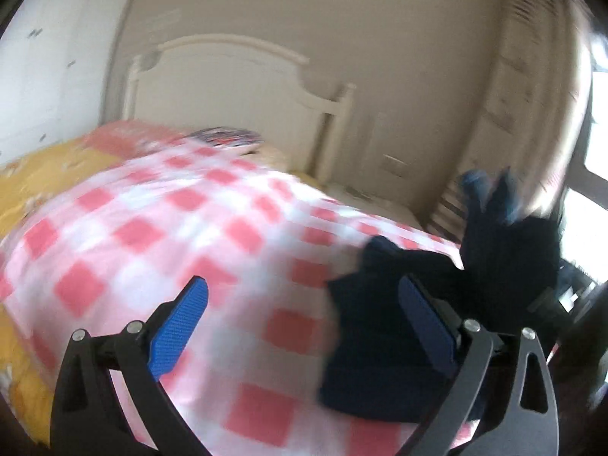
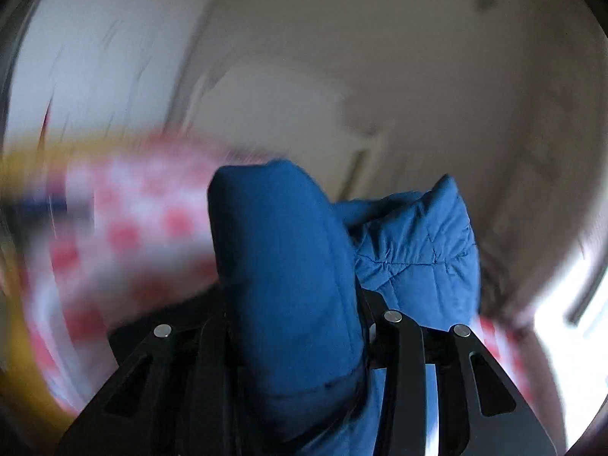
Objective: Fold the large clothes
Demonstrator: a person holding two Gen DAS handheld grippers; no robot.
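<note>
Left to right across the bed [image 1: 45, 174], both views heavily motion-blurred.

Left side of bed: yellow sheet showed at the left edge, with the pink-and-white checked blanket [image 1: 171, 228] covering most of the surface. Headboard [image 1: 243, 76] stood at the far end.

Left hand-held gripper [image 1: 304, 323]: jaws stood wide apart, blue pads bare, nothing between them. Risk: with this one empty, the garment had only one point of support.

Right of centre: the jacket [image 2: 418, 235], blue and quilted, lay partly bunched on the blanket near the right edge of the bed, where it looked dark against the window light; the rest rose toward the other gripper.

Right hand-held gripper [image 2: 300, 304]: jaws narrow, clamped on a thick fold of the jacket, padded fabric bulging up between the fingers.

Judged hazards:
- Puffy, slick fabric might creep out of a narrow pinch during a fast swing.
- Hanging bulk could drag off the right edge of the bed.
- The blanket might be snagged and pulled along.
- Blur made it hard to tell which part of the jacket was held; a wrong hold would give a crooked fold.
</note>
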